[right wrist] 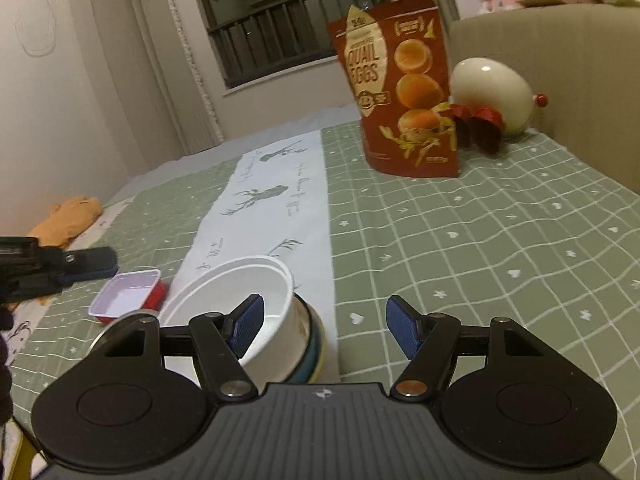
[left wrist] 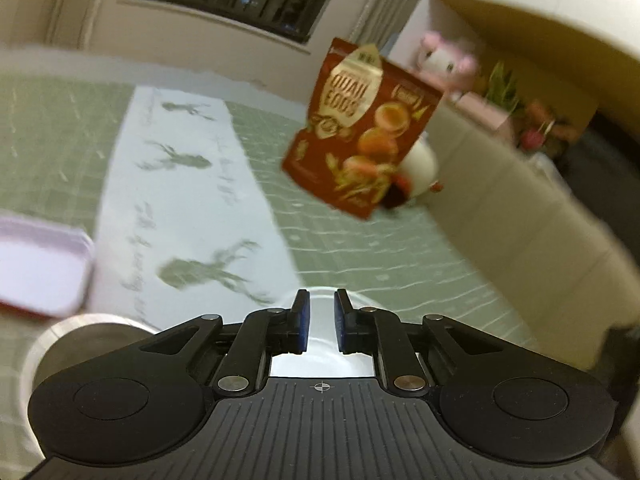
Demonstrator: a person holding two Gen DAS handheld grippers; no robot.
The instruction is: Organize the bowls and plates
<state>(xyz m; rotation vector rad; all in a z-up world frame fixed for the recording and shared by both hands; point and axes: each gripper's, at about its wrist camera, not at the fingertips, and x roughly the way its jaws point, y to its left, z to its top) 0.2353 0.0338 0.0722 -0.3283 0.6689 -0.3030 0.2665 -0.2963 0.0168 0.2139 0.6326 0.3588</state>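
Observation:
A white bowl (right wrist: 240, 292) sits tilted on a stack of darker dishes with blue and yellow rims (right wrist: 316, 344), on the white deer-print runner (right wrist: 276, 208). A metal bowl (right wrist: 120, 320) lies just left of the stack. My right gripper (right wrist: 326, 330) is open; its left pad overlaps the white bowl's inside, its right pad is over the green cloth, and neither presses on anything. My left gripper (left wrist: 321, 308) is shut with nothing between its pads. It hovers over the white bowl (left wrist: 320, 332), with the metal bowl (left wrist: 92, 332) to its left. Its fingers (right wrist: 92, 262) show above the tray.
A red tray with a pale inside (right wrist: 128, 292) lies left of the bowls. A quail-egg snack bag (right wrist: 404, 92) and a white egg-shaped ornament (right wrist: 492, 84) stand at the far end. A beige padded wall (right wrist: 560, 80) borders the right. An orange cloth (right wrist: 68, 220) lies far left.

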